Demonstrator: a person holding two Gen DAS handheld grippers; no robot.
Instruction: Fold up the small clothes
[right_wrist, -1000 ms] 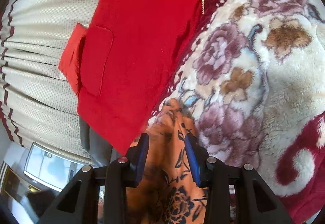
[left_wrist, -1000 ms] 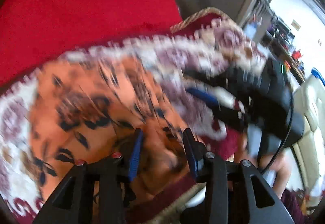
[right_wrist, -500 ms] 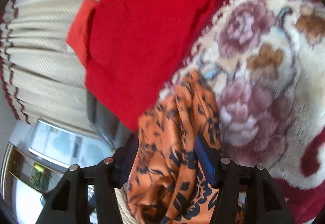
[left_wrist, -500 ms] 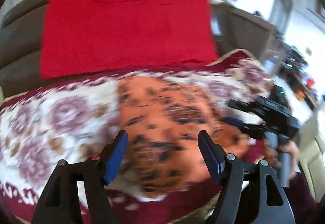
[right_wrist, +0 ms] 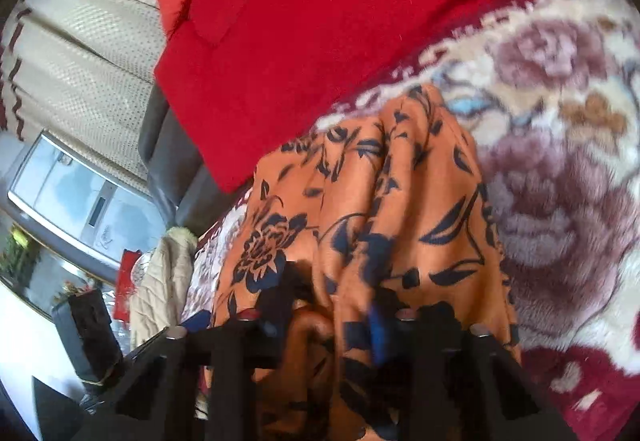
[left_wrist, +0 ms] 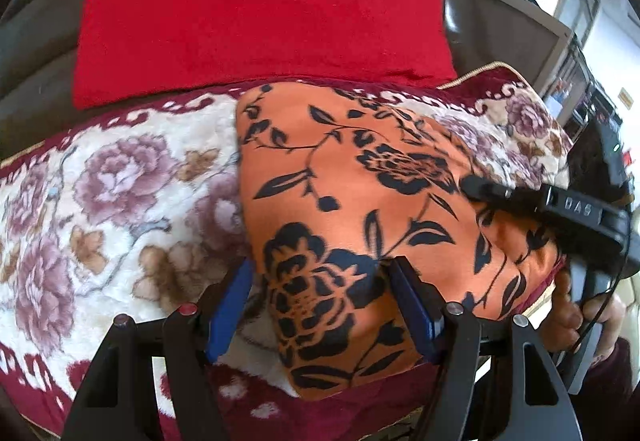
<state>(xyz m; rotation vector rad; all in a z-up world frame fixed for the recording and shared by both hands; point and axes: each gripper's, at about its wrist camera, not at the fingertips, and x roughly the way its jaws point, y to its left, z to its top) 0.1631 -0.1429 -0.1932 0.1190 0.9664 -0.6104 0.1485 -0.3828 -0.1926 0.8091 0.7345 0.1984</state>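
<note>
An orange cloth with black flowers (left_wrist: 360, 201) lies folded on a plush floral blanket (left_wrist: 120, 201). My left gripper (left_wrist: 320, 297) is open, its blue pads on either side of the cloth's near edge. My right gripper (left_wrist: 480, 189) reaches in from the right over the cloth's right side. In the right wrist view the cloth (right_wrist: 380, 201) is bunched and draped between the right gripper's (right_wrist: 328, 317) fingers. The cloth covers the pads, so I cannot tell if they pinch it.
A red cushion (left_wrist: 260, 9) leans against the dark sofa back (left_wrist: 36, 49) behind the blanket. A cream curtain (right_wrist: 80, 49) and a glass cabinet (right_wrist: 72, 193) stand beyond. A hand (left_wrist: 576, 313) holds the right gripper's handle.
My left gripper opened, let go of the cloth and drew back. The cloth now lies flatter. My right gripper lifted and the cloth bunched over its fingers.
</note>
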